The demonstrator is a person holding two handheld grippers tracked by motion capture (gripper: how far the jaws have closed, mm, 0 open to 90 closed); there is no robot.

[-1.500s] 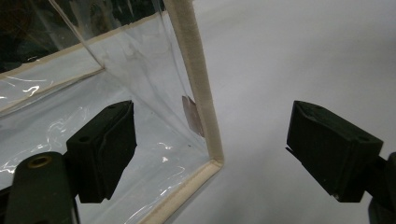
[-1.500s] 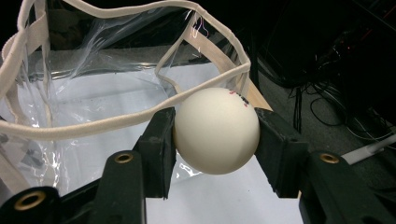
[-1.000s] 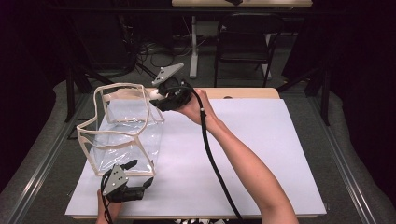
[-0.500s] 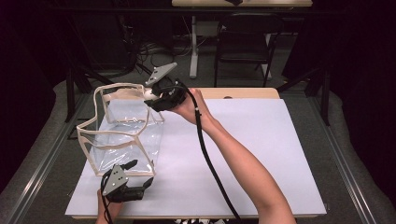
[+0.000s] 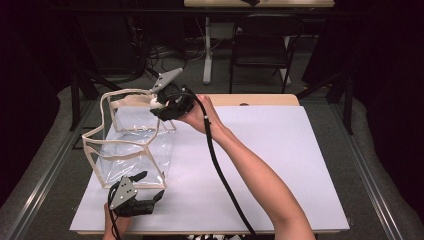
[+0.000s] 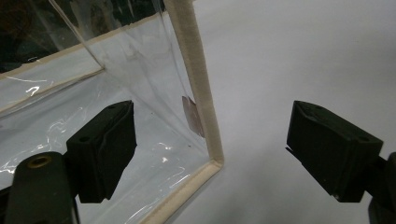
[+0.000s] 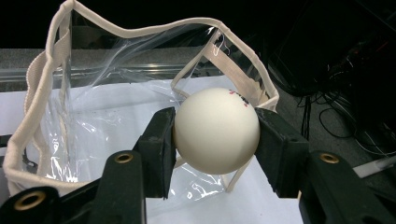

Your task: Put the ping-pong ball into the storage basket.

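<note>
A clear plastic bag [image 5: 131, 145] with cream fabric edging stands open on the white table cover at the left. My right gripper [image 5: 156, 104] is shut on a white ball [image 7: 215, 129] and holds it over the bag's far right rim [image 7: 261, 74]. The ball [image 5: 154, 104] shows small between the jaws from above. My left gripper [image 5: 145, 186] rests low at the bag's near right corner [image 6: 205, 116], open, one jaw on each side of the cream corner seam and not pressing it.
The white cover [image 5: 280, 160] spreads wide to the right of the bag. A wooden table edge [image 5: 260, 100] runs along the back. A dark chair [image 5: 262, 45] and table legs stand beyond it. The right gripper's cable [image 5: 220, 170] trails along the forearm.
My right gripper has carried the ball leftward, from beside the bag's far right edge to over its rim. The left gripper and the bag have stayed put.
</note>
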